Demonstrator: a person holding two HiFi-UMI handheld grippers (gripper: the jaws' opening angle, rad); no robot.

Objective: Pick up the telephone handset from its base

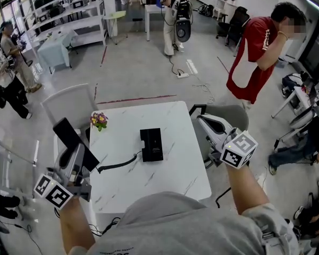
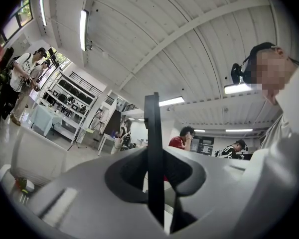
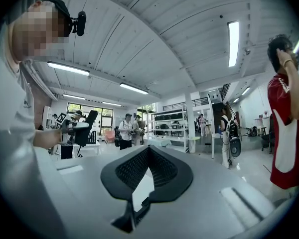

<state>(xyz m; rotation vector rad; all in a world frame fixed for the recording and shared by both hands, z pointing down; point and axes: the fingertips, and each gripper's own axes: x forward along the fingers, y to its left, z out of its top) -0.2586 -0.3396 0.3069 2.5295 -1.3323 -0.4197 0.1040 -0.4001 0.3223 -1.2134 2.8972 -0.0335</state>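
Clamping the handset (image 1: 74, 141) in my left gripper (image 1: 76, 155), right gripper (image 1: 202, 119) clenched empty; pulling further, the cord (image 1: 119, 163) may drag the base (image 1: 151, 144)

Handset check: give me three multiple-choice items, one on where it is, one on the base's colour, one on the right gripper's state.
1. The handset is: A on its base; B in the left gripper, by the table's left edge; C on the floor.
2. The base is: A white; B black; C red.
3. The right gripper is: A shut on the cord; B shut on the flowers; C empty.
Answers: B, the jaws clamp it clear of the base; B, it shows dark on the white table; C, its jaws meet on nothing.
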